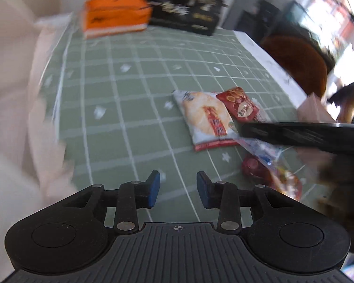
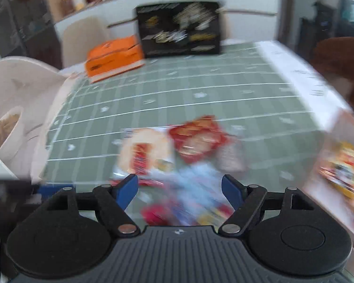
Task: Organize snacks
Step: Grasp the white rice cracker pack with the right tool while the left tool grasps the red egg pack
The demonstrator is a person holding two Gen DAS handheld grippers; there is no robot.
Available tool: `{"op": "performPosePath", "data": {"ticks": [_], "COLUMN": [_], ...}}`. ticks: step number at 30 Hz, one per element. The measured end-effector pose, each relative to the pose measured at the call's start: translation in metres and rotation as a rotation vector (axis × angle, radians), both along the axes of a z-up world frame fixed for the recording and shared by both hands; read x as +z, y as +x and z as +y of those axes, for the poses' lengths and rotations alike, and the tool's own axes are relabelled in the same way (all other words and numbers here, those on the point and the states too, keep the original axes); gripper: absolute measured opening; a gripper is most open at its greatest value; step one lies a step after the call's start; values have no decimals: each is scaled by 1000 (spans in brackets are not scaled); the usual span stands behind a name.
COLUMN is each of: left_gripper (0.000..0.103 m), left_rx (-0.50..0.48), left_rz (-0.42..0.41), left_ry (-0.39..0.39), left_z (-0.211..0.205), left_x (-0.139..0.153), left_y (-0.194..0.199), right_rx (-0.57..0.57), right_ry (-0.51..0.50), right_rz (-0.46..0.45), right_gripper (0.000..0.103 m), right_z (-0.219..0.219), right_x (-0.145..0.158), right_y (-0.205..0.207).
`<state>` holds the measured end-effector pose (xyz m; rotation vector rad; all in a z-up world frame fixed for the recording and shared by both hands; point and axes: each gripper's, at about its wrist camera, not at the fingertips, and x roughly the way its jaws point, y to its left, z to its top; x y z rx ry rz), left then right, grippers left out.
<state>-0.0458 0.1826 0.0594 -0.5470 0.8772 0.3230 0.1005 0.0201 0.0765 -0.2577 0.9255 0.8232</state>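
Several snack packets lie on the green checked tablecloth [image 1: 129, 108]. A white packet [image 1: 206, 118] lies beside a red packet [image 1: 242, 105], and a blue-and-clear packet [image 1: 262, 148] and a dark red one [image 1: 254, 167] lie nearer. My left gripper [image 1: 178, 186] hangs open over bare cloth to their left, with nothing between its blue pads. In the right wrist view, my right gripper [image 2: 180, 188] is open wide above the blurred blue-and-white packet [image 2: 195, 188]. Its pads do not touch the packet. The white packet [image 2: 146, 151] and red packet [image 2: 198, 139] lie just beyond.
An orange box [image 1: 115, 16] and a black box [image 1: 188, 4] stand at the far end of the table. A pale open box [image 2: 342, 165] holding snacks sits at the right edge. A pale sleeve [image 1: 11, 94] fills the left, and a brown chair [image 1: 295, 59] is at the right.
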Motion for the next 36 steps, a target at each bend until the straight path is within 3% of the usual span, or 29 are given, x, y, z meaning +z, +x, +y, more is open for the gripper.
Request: {"op": "performPosePath", "data": {"ticks": [5, 6, 8, 10, 13, 18, 22, 27, 30, 34, 36], "left_gripper": [39, 39, 39, 39, 39, 39, 39, 39, 39, 39, 39], "left_rx": [30, 31, 34, 33, 23, 12, -19, -55, -110, -295, -350], "left_rz": [-14, -15, -21, -20, -24, -16, -60, -142, -144, -141, -127], "left_ry": [-53, -61, -67, -55, -55, -66, -96, -101, -37, 159, 172], "left_z": [-1, 0, 2, 4, 7, 9, 6, 9, 1, -21, -23], "left_x": [-2, -3, -3, -2, -2, -8, -7, 4, 7, 10, 7], "left_y": [-30, -34, -40, -42, -41, -32, -8, 44, 91, 163, 191], "right_rx": [-26, -38, -53, -46, 31, 81, -14, -159, -231, -312, -346], "right_ry": [-81, -93, -109, -130, -161, -69, -16, -63, -106, -122, -131], "right_rz": [62, 73, 39, 27, 30, -32, -60, -130, -168, -134, -115], "right_gripper": [79, 84, 85, 75, 75, 75, 75, 75, 75, 75, 75], "right_z": [73, 81, 91, 95, 89, 38, -23, -106, -151, -201, -218], "right_x": [-41, -48, -49, -47, -40, 4, 37, 48, 46, 35, 28], "right_y": [13, 15, 13, 8, -8, -37, -39, -42, -49, -52, -49]}}
